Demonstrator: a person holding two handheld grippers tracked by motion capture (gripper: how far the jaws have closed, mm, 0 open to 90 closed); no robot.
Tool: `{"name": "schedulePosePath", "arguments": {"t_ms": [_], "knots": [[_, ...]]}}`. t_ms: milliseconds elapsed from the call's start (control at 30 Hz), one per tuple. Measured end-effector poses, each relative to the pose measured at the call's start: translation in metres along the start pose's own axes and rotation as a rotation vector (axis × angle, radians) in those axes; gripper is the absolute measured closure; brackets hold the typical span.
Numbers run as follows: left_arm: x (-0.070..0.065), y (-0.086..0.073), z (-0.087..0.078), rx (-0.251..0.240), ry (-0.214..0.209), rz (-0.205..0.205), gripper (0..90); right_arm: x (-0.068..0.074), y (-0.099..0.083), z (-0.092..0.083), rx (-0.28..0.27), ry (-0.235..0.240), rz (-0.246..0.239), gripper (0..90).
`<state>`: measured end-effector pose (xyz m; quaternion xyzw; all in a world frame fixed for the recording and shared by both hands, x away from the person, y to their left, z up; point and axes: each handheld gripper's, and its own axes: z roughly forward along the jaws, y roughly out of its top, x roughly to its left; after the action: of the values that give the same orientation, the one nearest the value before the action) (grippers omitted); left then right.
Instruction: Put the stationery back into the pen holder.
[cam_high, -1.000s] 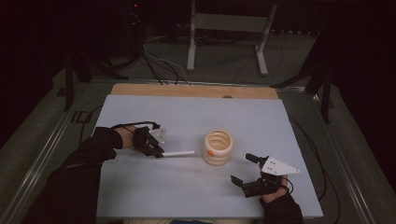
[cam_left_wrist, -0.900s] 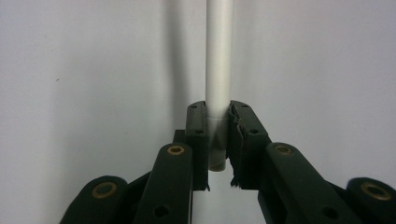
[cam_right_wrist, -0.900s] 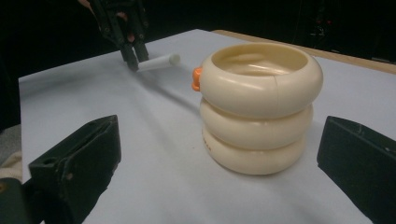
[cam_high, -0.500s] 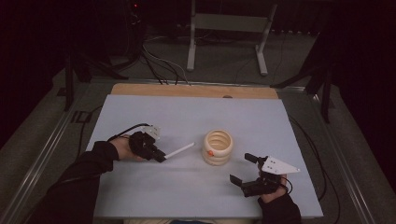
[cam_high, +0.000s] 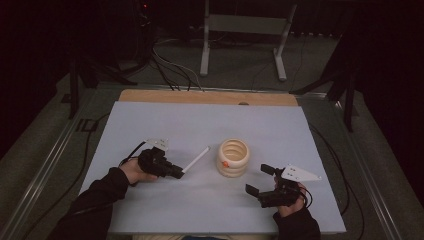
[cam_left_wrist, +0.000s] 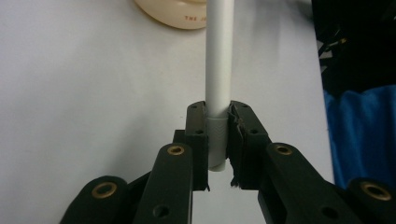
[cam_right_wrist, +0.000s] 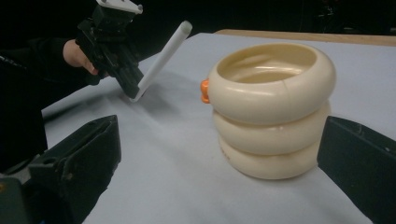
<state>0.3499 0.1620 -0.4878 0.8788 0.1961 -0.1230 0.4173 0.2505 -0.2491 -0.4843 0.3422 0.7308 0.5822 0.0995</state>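
Note:
A white tube (cam_high: 196, 159) is clamped at its near end by my left gripper (cam_high: 177, 173), which is shut on it; the tube (cam_left_wrist: 218, 60) runs up between the jaws and tilts off the table (cam_high: 150, 125). Right of it stands a cream stack of rings (cam_high: 233, 157) with a small orange knob (cam_right_wrist: 204, 91) on its side. My right gripper (cam_high: 257, 181) rests open on the table near the front edge, its jaws either side of the cream stack (cam_right_wrist: 271, 107) at a distance. The right gripper view also shows the left gripper (cam_right_wrist: 135, 86) holding the tube (cam_right_wrist: 161, 60).
The table's pale blue top (cam_high: 270, 125) ends in a wooden strip (cam_high: 205, 97) at the far edge. Cables (cam_high: 170, 65) and a metal stand (cam_high: 245, 35) sit on the floor beyond. Blue cloth (cam_left_wrist: 359, 130) shows at the right of the left gripper view.
My left hand has drawn back toward the near left and lower, carrying the tube away from the cream stack and tilting its free end up. The right gripper has stayed put.

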Motion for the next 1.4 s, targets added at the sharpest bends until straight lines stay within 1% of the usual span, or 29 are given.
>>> {"name": "schedulePosePath", "arguments": {"t_ms": [167, 300, 367, 400, 467, 500, 533, 567, 600, 633, 667, 700, 733, 767, 800, 867, 900, 967, 1033, 1067, 1100, 1133, 1167, 1200, 1233, 1267, 1300, 1333, 1400], "knots": [[-0.01, -0.007, 0.001, -0.074, -0.007, -0.006, 79.8, 0.005, 0.005, 0.001, 0.005, 0.005, -0.012, 0.0], [-0.017, -0.013, 0.001, -0.125, -0.017, 0.005, 79.8, 0.009, 0.009, 0.001, 0.002, 0.003, -0.015, 0.0], [-0.018, -0.014, 0.002, -0.135, -0.023, 0.0, 79.8, 0.01, 0.01, 0.002, 0.006, 0.012, -0.013, 0.0], [-0.02, -0.016, 0.003, -0.146, -0.022, 0.004, 79.8, 0.012, 0.013, 0.002, 0.004, -0.003, -0.019, 0.0], [-0.021, -0.019, 0.005, -0.171, -0.03, -0.002, 79.7, 0.012, 0.014, 0.002, 0.002, 0.0, -0.019, 0.0], [-0.021, -0.02, 0.006, -0.183, -0.023, -0.002, 79.7, 0.013, 0.015, 0.002, -0.003, -0.002, -0.016, 0.0], [-0.02, -0.021, 0.006, -0.191, -0.026, -0.01, 79.8, 0.012, 0.018, 0.004, -0.007, 0.012, -0.003, 0.0], [-0.02, -0.023, 0.007, -0.201, -0.031, -0.009, 79.7, 0.012, 0.02, 0.004, -0.013, 0.011, 0.004, 0.0], [-0.019, -0.024, 0.008, -0.205, -0.02, -0.009, 79.8, 0.012, 0.022, 0.006, -0.018, 0.009, 0.005, 0.0], [-0.019, -0.024, 0.008, -0.206, -0.023, -0.019, 79.8, 0.012, 0.022, 0.006, -0.018, 0.009, 0.005, 0.0], [-0.019, -0.025, 0.008, -0.215, -0.014, -0.012, 79.7, 0.012, 0.024, 0.007, -0.019, 0.01, 0.005, 0.0], [-0.019, -0.025, 0.008, -0.22, -0.009, -0.012, 79.7, 0.012, 0.028, 0.009, -0.022, 0.005, 0.0, 0.0], [-0.019, -0.025, 0.007, -0.229, -0.02, -0.02, 79.7, 0.013, 0.03, 0.01, -0.024, 0.004, -0.005, 0.0], [-0.019, -0.026, 0.007, -0.237, -0.003, -0.013, 79.7, 0.013, 0.034, 0.012, -0.023, 0.0, -0.015, 0.0], [-0.019, -0.026, 0.006, -0.24, -0.006, -0.012, 79.7, 0.014, 0.04, 0.015, -0.02, 0.014, -0.019, 0.0], [-0.02, -0.026, 0.005, -0.247, 0.002, -0.016, 79.7, 0.016, 0.047, 0.02, -0.025, 0.013, -0.03, 0.0], [-0.021, -0.026, 0.005, -0.25, -0.001, -0.008, 79.7, 0.017, 0.05, 0.022, -0.02, 0.02, -0.022, 0.0], [-0.023, -0.025, 0.004, -0.258, 0.007, -0.006, 79.7, 0.019, 0.057, 0.028, -0.021, 0.012, -0.012, 0.0], [-0.025, -0.024, 0.004, -0.269, 0.008, 0.003, 79.7, 0.021, 0.061, 0.033, -0.014, 0.039, 0.005, 0.0], [-0.025, -0.024, 0.004, -0.271, 0.007, 0.0, 79.7, 0.022, 0.064, 0.038, 0.0, 0.034, 0.012, 0.0], [-0.025, -0.024, 0.004, -0.278, 0.003, 0.001, 79.7, 0.023, 0.066, 0.041, 0.011, 0.039, 0.027, 0.0], [-0.026, -0.024, 0.004, -0.279, 0.013, 0.005, 79.7, 0.023, 0.068, 0.045, 0.021, 0.06, 0.049, 0.0], [-0.026, -0.023, 0.004, -0.278, 0.015, 0.006, 79.7, 0.023, 0.07, 0.048, 0.023, 0.064, 0.067, 0.0], [-0.027, -0.024, 0.004, -0.288, 0.007, 0.006, 79.7, 0.024, 0.072, 0.052, 0.02, 0.064, 0.082, 0.0], [-0.028, -0.024, 0.003, -0.293, 0.015, 0.01, 79.7, 0.024, 0.074, 0.055, 0.023, 0.073, 0.103, 0.0], [-0.029, -0.024, 0.003, -0.295, 0.016, 0.014, 79.7, 0.025, 0.076, 0.059, 0.018, 0.069, 0.119, 0.0], [-0.029, -0.024, 0.002, -0.303, 0.011, 0.021, 79.7, 0.026, 0.078, 0.061, 0.012, 0.061, 0.127, 0.0], [-0.031, -0.024, 0.002, -0.308, 0.021, 0.021, 79.7, 0.026, 0.08, 0.064, 0.007, 0.071, 0.136, 0.0], [-0.031, -0.024, 0.001, -0.313, 0.023, 0.03, 79.7, 0.029, 0.084, 0.07, 0.001, 0.074, 0.142, 0.0]]}}
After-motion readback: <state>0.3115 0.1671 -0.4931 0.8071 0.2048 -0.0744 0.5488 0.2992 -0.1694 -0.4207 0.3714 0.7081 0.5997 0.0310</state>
